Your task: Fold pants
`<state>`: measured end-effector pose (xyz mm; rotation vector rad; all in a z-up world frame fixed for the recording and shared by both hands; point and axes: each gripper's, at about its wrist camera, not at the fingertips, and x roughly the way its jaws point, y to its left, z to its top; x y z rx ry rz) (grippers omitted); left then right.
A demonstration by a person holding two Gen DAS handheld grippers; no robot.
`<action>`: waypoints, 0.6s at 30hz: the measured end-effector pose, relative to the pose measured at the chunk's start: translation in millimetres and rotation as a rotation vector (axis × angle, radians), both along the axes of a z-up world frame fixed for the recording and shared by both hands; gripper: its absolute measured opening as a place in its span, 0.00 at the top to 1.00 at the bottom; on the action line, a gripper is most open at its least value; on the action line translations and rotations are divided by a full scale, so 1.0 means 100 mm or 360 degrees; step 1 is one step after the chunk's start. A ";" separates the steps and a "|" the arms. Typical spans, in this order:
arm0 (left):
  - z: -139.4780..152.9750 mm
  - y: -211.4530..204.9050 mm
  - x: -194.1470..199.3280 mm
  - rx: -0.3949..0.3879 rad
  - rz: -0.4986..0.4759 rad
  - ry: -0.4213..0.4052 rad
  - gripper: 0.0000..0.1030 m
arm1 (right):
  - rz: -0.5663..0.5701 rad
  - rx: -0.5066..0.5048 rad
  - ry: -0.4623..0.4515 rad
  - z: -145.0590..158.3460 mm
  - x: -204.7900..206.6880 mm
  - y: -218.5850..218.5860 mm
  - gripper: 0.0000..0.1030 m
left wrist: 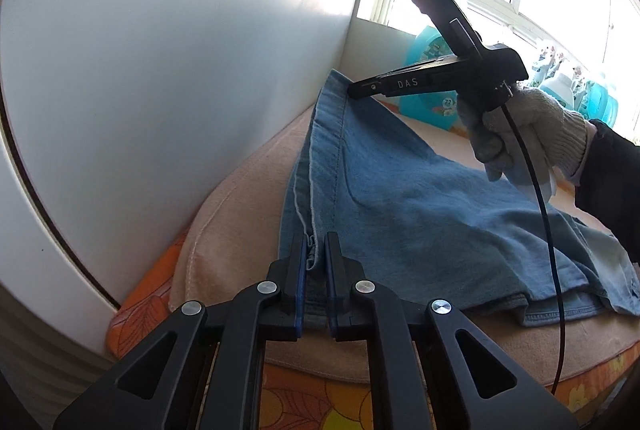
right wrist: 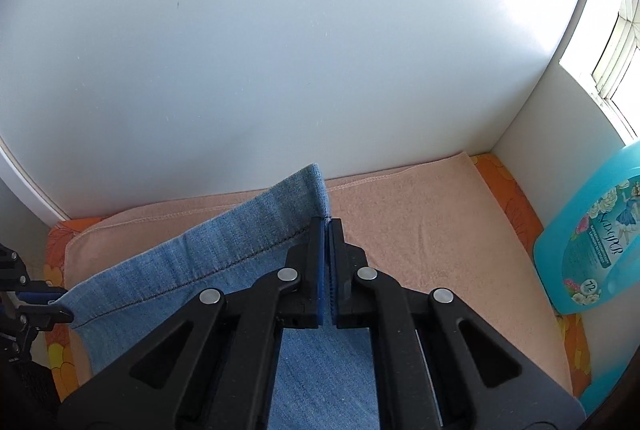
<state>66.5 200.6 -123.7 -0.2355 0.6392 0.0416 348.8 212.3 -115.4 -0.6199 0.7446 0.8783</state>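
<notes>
Denim, mid-blue and softly faded, makes up the pants [left wrist: 420, 213], which lie on a peach towel [right wrist: 420, 230] spread over an orange flowered cloth [left wrist: 140, 306], pushed up near a plain white wall [right wrist: 280, 49]. The left claw [left wrist: 316, 250] is closed on one corner of a stitched hem band, and the right claw [right wrist: 329, 226] is pinched on the other corner, so the hem hangs taut between the two. The person's right hand wears a knitted white glove [left wrist: 528, 125]. This looks like the carrying part of a fold, the raised edge on its way to be laid over the rest of the garment. To do it well, both claws should travel level and in step, keeping the hem straight, then lower it until edges line up before letting go; slack on one side would likely skew the crease. The denim is thick, with raised seams, so it should hold a fold, while the terry towel offers some grip. A glossy turquoise detergent bottle [right wrist: 592, 246] stands to the right.
</notes>
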 end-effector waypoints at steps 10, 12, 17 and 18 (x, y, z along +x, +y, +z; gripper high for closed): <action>-0.08 0.06 0.15 0.0011 0.0012 0.0098 0.91 | -0.0112 -0.0049 0.0201 -0.42 0.34 0.08 0.85; -0.06 0.05 0.14 0.0014 0.0023 0.0098 0.89 | -0.0118 -0.0009 0.0178 -0.30 0.32 -0.03 0.68; -0.03 0.03 0.12 0.0015 -0.0005 0.0105 0.79 | -0.0153 0.0080 0.0162 0.01 0.14 -0.50 0.63; -0.02 0.01 0.11 0.0022 -0.0019 0.0104 0.78 | -0.0163 0.0095 0.0160 0.06 0.09 -0.61 0.63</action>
